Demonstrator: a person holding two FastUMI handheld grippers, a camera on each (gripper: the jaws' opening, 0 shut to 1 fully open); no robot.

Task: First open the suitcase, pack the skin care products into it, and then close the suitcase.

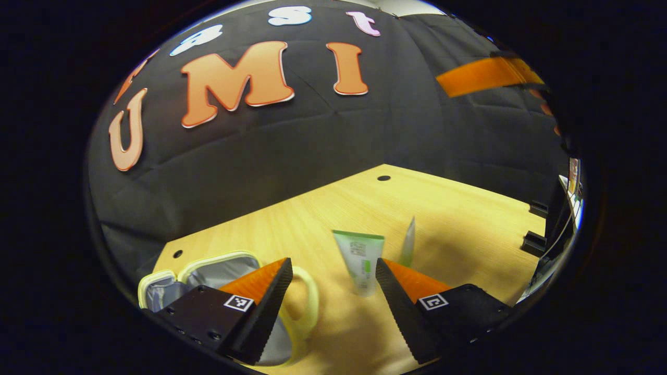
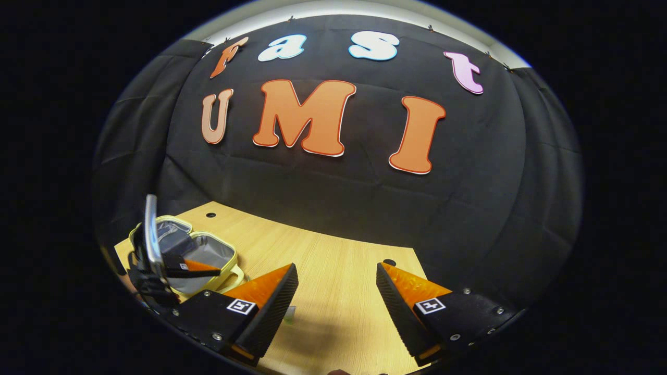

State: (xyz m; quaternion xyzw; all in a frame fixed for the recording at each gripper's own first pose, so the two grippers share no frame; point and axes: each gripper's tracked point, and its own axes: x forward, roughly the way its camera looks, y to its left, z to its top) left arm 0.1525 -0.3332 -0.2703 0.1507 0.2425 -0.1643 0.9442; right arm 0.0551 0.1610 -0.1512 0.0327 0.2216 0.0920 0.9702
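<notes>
Wooden table [image 1: 469,219] carries the open suitcase [image 1: 219,271] and an upright tube [image 1: 360,260]. Left gripper [image 1: 333,284] is spread near the tube; right gripper [image 2: 337,291] is spread, empty.

Illegible print on the tube [image 1: 360,260]; nothing readable

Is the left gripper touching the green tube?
Apart. In the left gripper view the tube stands between the open left gripper fingers, with table visible on both sides.
</notes>
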